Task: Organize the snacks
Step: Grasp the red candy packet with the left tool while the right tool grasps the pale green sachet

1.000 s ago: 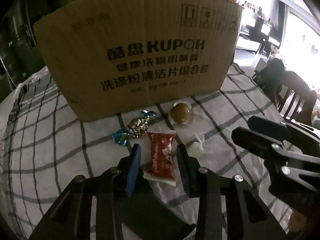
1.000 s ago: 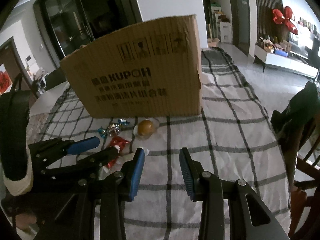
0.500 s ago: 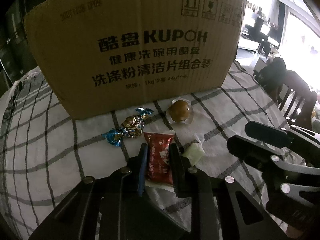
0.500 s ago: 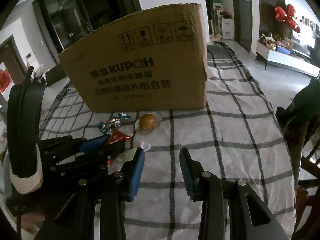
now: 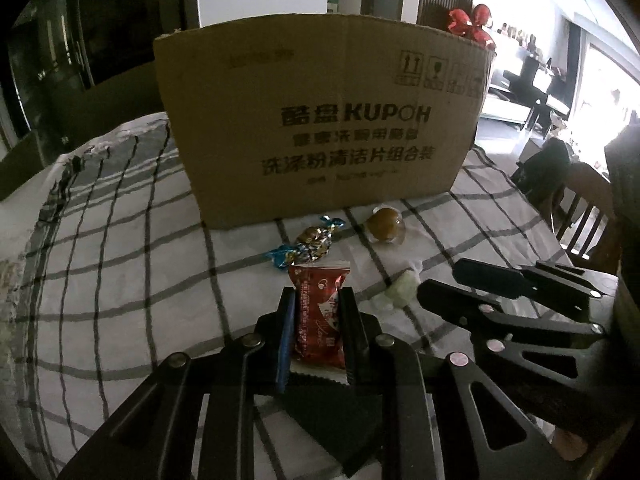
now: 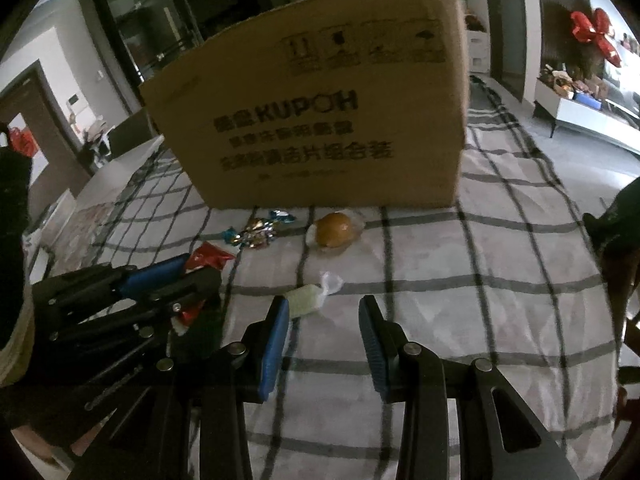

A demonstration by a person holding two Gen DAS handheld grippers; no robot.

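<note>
Two grippers [image 5: 318,316] [image 6: 324,320] angled tableward

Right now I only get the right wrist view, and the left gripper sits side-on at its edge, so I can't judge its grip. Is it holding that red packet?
Observer: Yes. In the left wrist view the left gripper is shut on the red packet, pinched between both pads.
Operator: Is the packet gripped near an end or mid-body?
Observer: Mid-body; its top seal sticks out past the fingertips and its white crimped bottom edge shows behind them.
Operator: How does my right gripper look from there?
Observer: The right gripper has its jaws apart with nothing between them, just right of the pale green candy on the checked cloth.
</note>
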